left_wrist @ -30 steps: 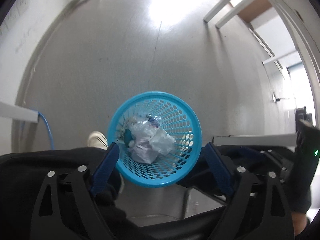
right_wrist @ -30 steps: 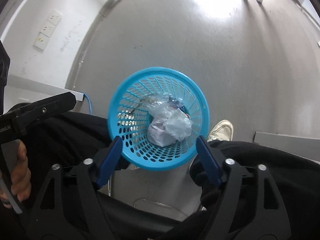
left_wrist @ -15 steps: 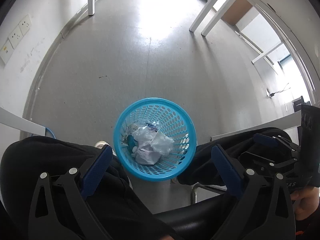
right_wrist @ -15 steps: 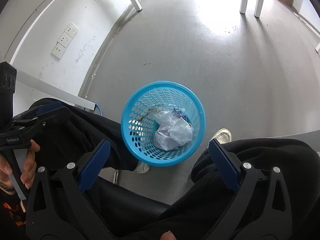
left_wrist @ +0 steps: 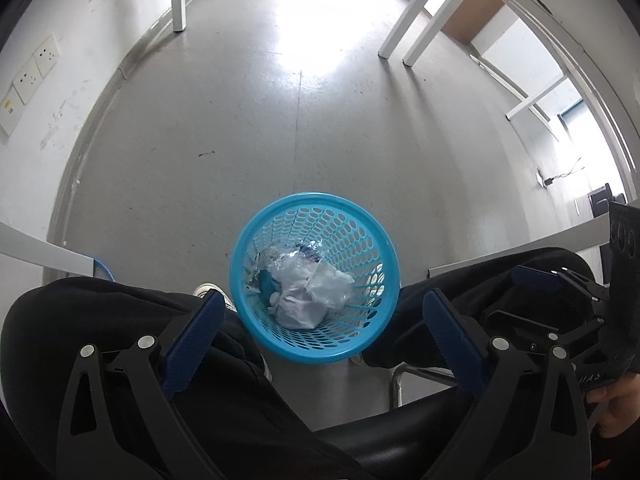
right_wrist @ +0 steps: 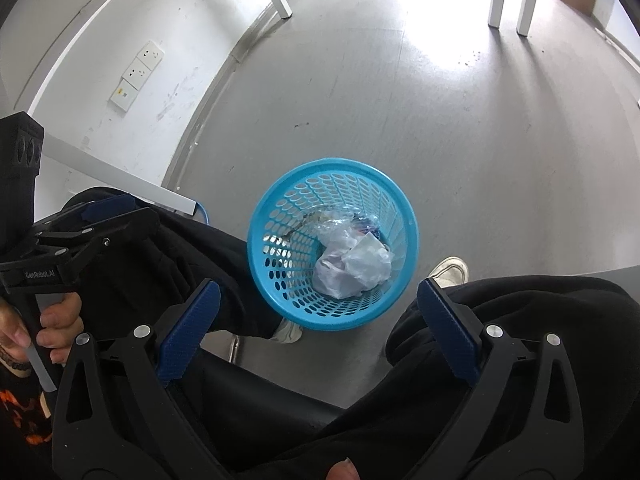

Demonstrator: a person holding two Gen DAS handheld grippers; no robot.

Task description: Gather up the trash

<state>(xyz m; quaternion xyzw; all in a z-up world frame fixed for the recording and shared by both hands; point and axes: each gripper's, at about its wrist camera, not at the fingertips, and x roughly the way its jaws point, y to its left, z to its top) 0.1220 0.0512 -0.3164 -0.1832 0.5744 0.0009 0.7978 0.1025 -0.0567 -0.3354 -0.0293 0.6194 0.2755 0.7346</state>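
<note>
A blue perforated basket (left_wrist: 360, 240) stands on the grey floor between a seated person's legs, with crumpled white plastic and paper trash (left_wrist: 308, 296) inside it. My left gripper (left_wrist: 322, 300) hangs above it, open, with nothing between its blue pads (left_wrist: 192, 332). From the right wrist view the same basket (right_wrist: 280, 216) and trash (right_wrist: 352, 268) lie below my right gripper (right_wrist: 319, 287), which is also open and holds nothing. Each gripper shows at the edge of the other's view: the right gripper (left_wrist: 556, 300) and the left gripper (right_wrist: 104, 218), each held by a hand.
The person's black trousers (left_wrist: 120, 320) flank the basket, with a white shoe (right_wrist: 450, 272) beside it. White table legs (left_wrist: 400, 28) stand far off on the floor. Wall sockets (right_wrist: 138, 74) and a blue cable (left_wrist: 104, 270) are on the left. A metal chair frame (left_wrist: 396, 384) sits below.
Both grippers have risen away from the basket, which now looks smaller and farther below. Their jaws, which stood close beside its rim, have spread wider.
</note>
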